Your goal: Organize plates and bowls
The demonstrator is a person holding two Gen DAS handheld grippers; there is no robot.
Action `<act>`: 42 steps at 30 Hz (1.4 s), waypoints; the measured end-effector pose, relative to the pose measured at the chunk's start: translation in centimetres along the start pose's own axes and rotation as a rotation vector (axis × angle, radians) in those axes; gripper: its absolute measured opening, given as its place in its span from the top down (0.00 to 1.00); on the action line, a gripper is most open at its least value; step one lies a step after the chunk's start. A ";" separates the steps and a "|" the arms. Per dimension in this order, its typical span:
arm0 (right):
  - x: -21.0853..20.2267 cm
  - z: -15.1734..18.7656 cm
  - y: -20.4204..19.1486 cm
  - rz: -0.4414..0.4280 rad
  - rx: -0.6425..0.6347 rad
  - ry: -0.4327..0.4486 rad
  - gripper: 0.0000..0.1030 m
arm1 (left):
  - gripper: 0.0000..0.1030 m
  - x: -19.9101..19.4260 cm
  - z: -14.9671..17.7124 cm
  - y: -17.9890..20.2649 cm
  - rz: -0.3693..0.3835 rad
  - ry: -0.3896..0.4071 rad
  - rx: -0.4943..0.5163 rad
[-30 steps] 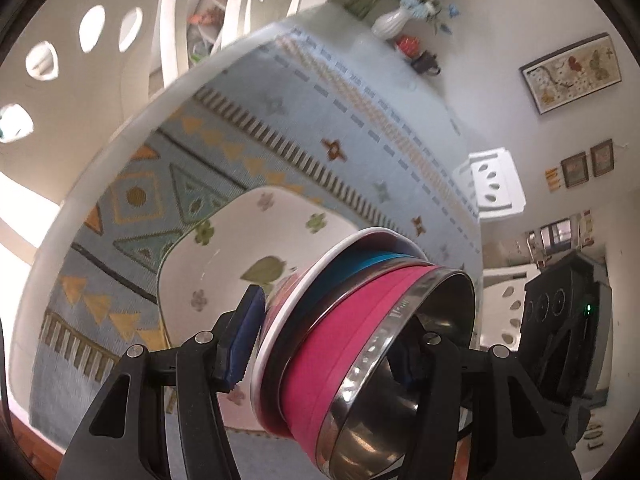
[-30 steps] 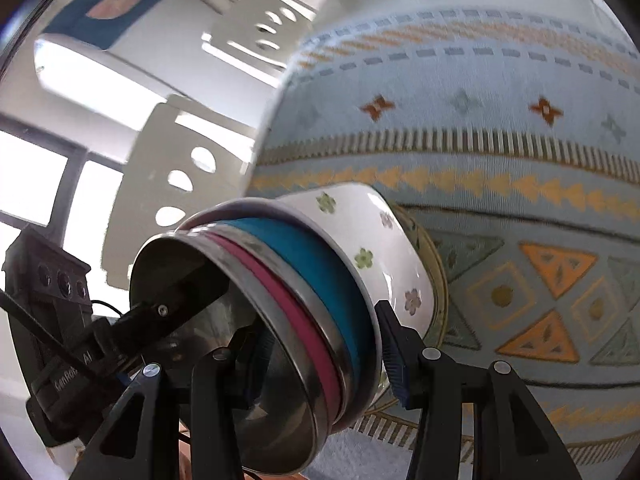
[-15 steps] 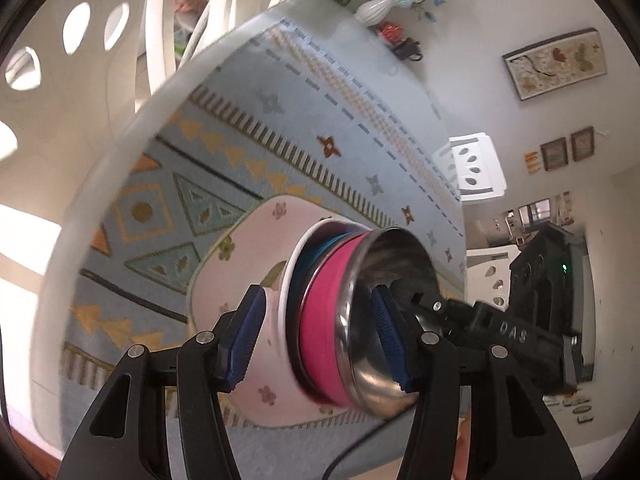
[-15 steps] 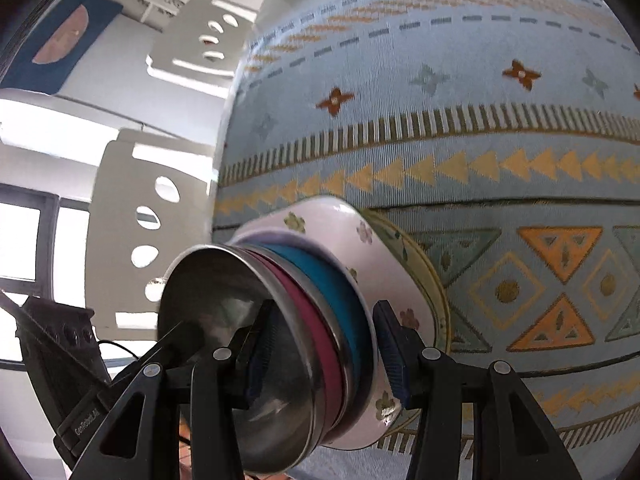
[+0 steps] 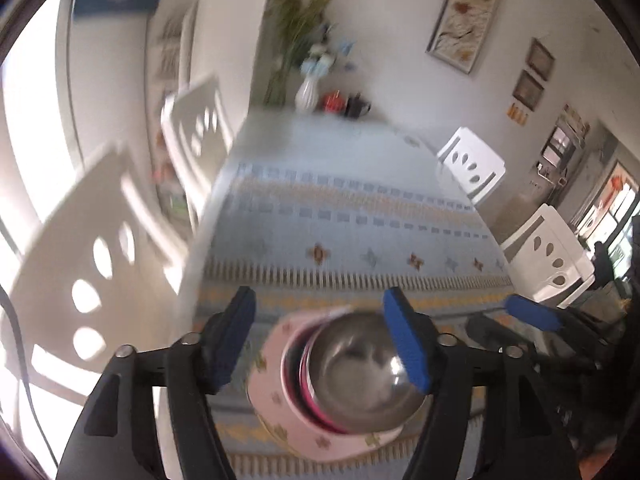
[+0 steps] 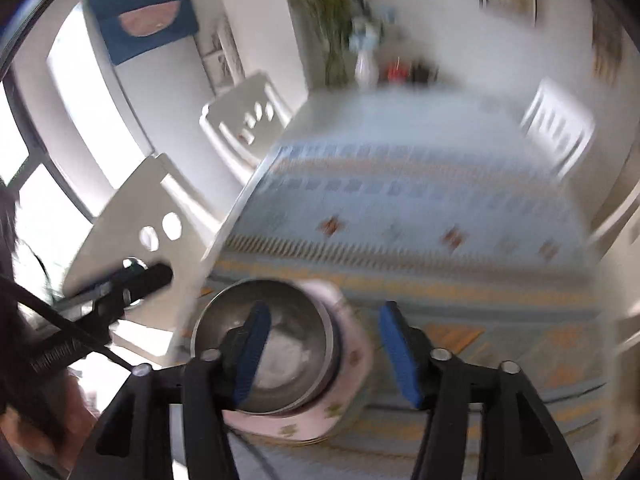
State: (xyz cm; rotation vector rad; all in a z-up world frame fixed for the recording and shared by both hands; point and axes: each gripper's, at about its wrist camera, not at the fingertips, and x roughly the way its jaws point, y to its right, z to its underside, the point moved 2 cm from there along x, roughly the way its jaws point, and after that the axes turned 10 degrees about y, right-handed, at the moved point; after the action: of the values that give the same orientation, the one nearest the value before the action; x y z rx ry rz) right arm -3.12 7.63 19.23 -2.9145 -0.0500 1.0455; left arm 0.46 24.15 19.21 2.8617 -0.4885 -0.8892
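A stack of nested bowls stands upright on the table's near edge, with a steel bowl (image 5: 352,380) on top and a pink rim (image 5: 310,406) below it. The stack rests on a white flowered plate (image 5: 276,396). My left gripper (image 5: 318,308) hovers above it, jaws opening, and nothing is pressed between the blue pads. In the right wrist view the steel bowl (image 6: 288,344) and the plate (image 6: 354,360) lie under my right gripper (image 6: 325,320), whose jaws are also opening and touch nothing. The right gripper's blue pad (image 5: 528,316) shows to the right of the stack.
A light blue patterned cloth (image 5: 360,216) covers the long table. White chairs (image 5: 472,164) stand along both sides. At the far end are a white vase of flowers (image 5: 306,94) and small red and black items (image 5: 344,104). Both views are motion-blurred.
Both grippers have let go of the bowl stack, widened and risen above it. The views have rolled towards level, and the stack now stands on the flowered plate.
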 end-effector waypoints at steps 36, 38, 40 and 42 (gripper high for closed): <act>-11.7 10.5 11.0 0.059 0.169 -0.092 0.25 | 0.19 -11.3 6.5 8.7 -0.286 0.022 0.048; -12.2 10.0 10.8 0.058 0.123 -0.060 0.25 | 0.18 -11.6 6.6 9.0 -0.320 0.031 0.062; -12.1 9.4 10.6 0.080 0.043 -0.036 0.25 | 0.18 -11.2 6.5 9.2 -0.324 -0.013 0.076; -11.6 8.4 10.6 0.116 -0.026 -0.032 0.25 | 0.18 -11.2 6.6 8.9 -0.327 -0.026 0.060</act>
State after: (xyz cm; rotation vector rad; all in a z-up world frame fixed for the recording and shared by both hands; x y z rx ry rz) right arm -17.23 -3.23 19.53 -2.9557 0.1069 1.1166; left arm -14.38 19.44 21.51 3.0413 -0.0459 -0.9715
